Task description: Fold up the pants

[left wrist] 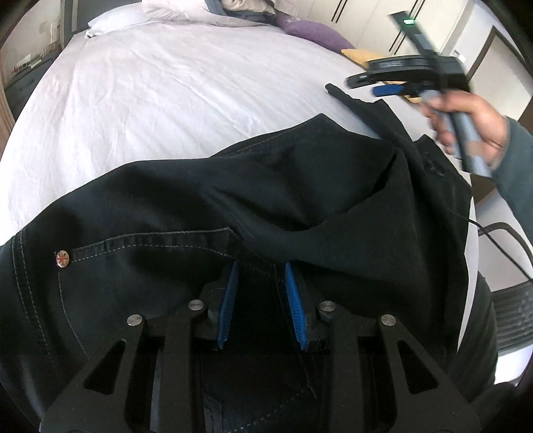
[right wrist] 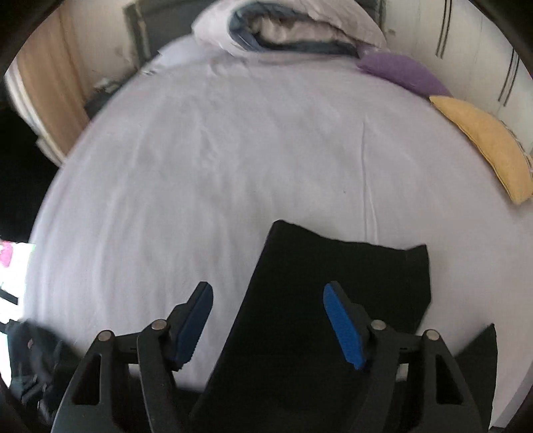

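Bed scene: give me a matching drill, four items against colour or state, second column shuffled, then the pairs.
Items:
1. pants
2. left gripper
3. right gripper
4. cushion nearest the pillows

States:
A. purple
B. open, above a pant leg
C. black, partly folded on the bed sheet
D. shut on denim near the pocket

Pairs: 1-C, 2-D, 3-B, 4-A

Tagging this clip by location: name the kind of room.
Most likely a bedroom: black pants lie on a bed's white sheet, with pillows and bundled bedding at its head.
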A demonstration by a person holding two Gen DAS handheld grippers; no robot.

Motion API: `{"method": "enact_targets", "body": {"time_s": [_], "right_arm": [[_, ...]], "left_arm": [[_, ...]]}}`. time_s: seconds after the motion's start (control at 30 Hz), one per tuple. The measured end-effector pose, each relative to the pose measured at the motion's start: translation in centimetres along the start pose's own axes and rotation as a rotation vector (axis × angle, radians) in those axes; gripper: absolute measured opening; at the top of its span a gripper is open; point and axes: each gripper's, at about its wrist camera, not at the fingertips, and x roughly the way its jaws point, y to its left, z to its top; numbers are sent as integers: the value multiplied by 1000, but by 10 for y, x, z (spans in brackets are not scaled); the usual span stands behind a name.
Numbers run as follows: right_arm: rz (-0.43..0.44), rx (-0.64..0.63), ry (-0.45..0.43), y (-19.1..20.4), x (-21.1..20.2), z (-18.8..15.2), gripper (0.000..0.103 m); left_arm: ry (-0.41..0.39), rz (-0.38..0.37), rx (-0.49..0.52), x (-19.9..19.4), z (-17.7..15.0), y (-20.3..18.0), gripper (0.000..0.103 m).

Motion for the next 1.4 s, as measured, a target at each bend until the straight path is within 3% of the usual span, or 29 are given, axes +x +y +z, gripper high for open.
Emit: {"method": "enact_targets", "body": {"time_s": [0.2,0.3,0.37,0.4,0.43,0.47,0.53,0.63,0.77,0.93,1.03,1.17,1.27,1.4], "right_arm": [[-90,26,133,3,56,17,69],[-98,67,144,-6,62,18,69],[-87,50,152,-6,62,20,56],[-83,41,156,-6,61,21,42],[-79,42,157,-8,58,23,19],[-73,47,158,-12,56,25,12],[-31,89,146,-26,47,25,7],[-53,106,92,-42,26,17,5],[-8,183,-45,-73,-25,-2,5],[47,330,-241,-124,-102,-52,4],[46,450,-355,-163,-147,-103,4],[48,655,-445,-212,-175,-170,4],[43,810,-447,-242,-170,-216,4],[52,923,-400,-260,-149,-256,4]], "left_arm": [[-13,1,2,1,-3,4,29],[-17,-1,-2,1,-3,4,29],[-21,-2,-3,1,-4,5,29],[-23,-1,-4,8,-3,-2,29],[-24,-2,-5,8,-4,-2,29],[-25,-1,-5,8,-4,-4,29],[-27,2,-5,8,-5,-4,29],[-28,7,-2,8,-7,-5,29],[-29,15,2,7,-7,-8,29],[-32,20,-2,6,-7,-10,29],[-31,13,-13,6,-7,-10,29],[-22,15,-43,6,-2,-9,29],[-18,24,-60,7,1,-9,29],[0,52,-62,8,7,-12,29]]}}
